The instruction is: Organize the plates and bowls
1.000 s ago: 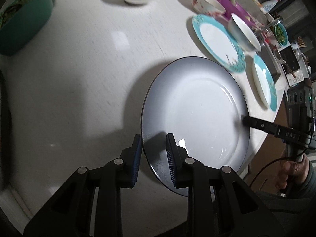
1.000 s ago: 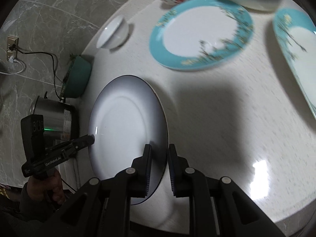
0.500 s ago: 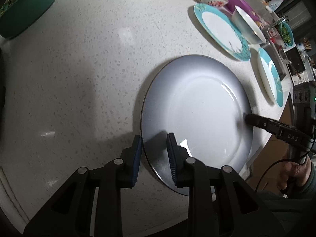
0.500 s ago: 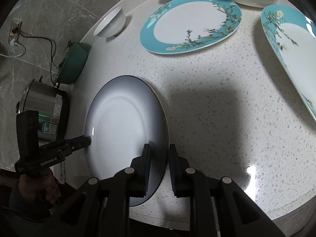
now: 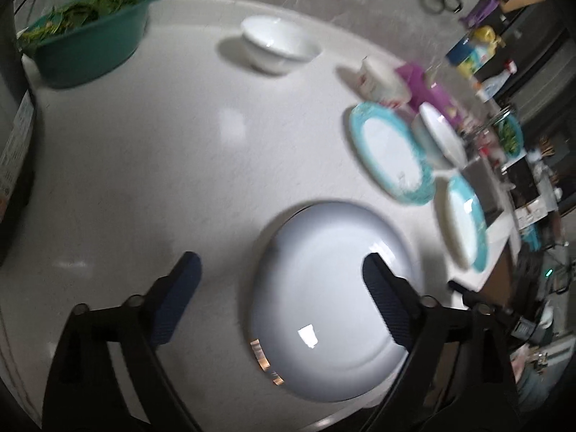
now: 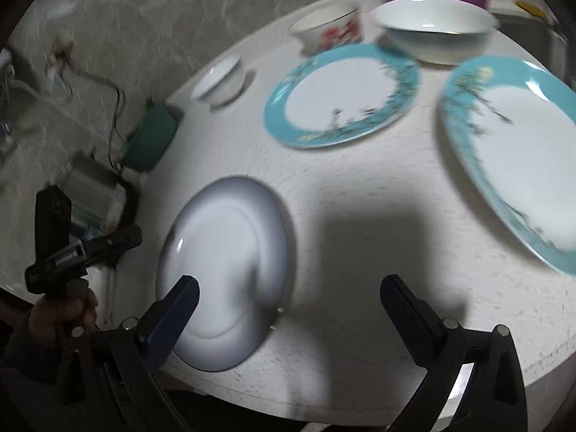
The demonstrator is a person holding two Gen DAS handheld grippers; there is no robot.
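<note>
- left gripper (image 5: 280,295): released, jaws wide; white plate (image 5: 331,302) lies flat on desk (image 5: 144,165).
- right gripper (image 6: 288,309): released; only this view shows wall socket (image 6: 57,58).
- lettering on left gripper body unreadable.

Bare table (image 5: 151,165) stretches wide left of the grey plate (image 5: 331,302), open up to the green basin (image 5: 90,46) and small white bowl (image 5: 277,48). On the right, two teal-rimmed plates (image 6: 342,93) and a wide white bowl (image 6: 435,32) crowd together, leaving only narrow strips between them.
</note>
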